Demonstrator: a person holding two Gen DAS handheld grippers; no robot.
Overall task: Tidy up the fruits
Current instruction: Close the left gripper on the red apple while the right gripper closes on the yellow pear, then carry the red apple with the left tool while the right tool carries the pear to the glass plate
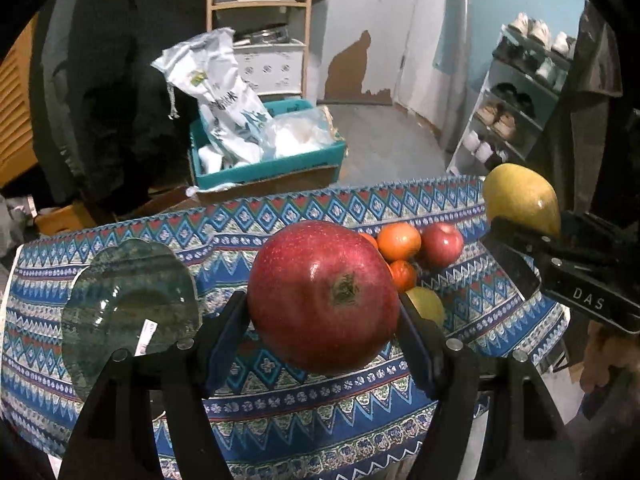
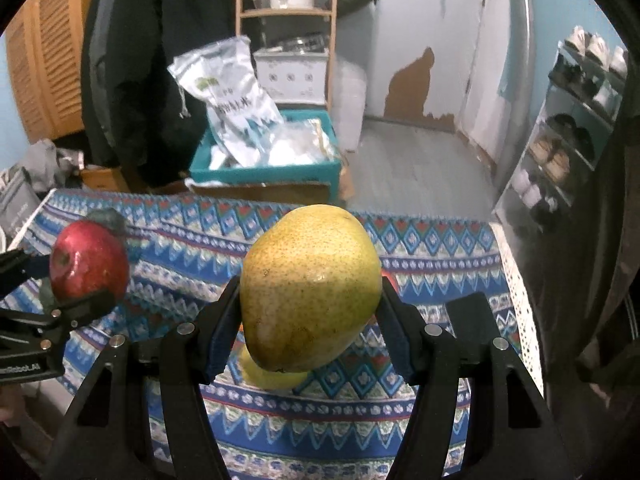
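My left gripper (image 1: 322, 312) is shut on a big red apple (image 1: 320, 296), held above the patterned tablecloth (image 1: 280, 396). My right gripper (image 2: 310, 312) is shut on a yellow-green pear (image 2: 310, 288), also lifted off the cloth. In the left wrist view the pear (image 1: 520, 198) and the right gripper (image 1: 520, 236) show at the right edge. In the right wrist view the red apple (image 2: 90, 264) and the left gripper (image 2: 86, 292) show at the left. Behind the apple lie two oranges (image 1: 398, 242), a smaller red apple (image 1: 442, 244) and a yellow fruit (image 1: 430, 304). A glass plate (image 1: 128, 304) rests at the left.
Beyond the table's far edge stands a teal box (image 1: 264, 168) holding plastic bags, with a wooden shelf (image 1: 260, 4) behind it. A shoe rack (image 1: 516, 104) lines the right wall. Another yellow fruit (image 2: 272, 376) lies on the cloth under the pear. A dark coat (image 1: 108, 100) hangs at the left.
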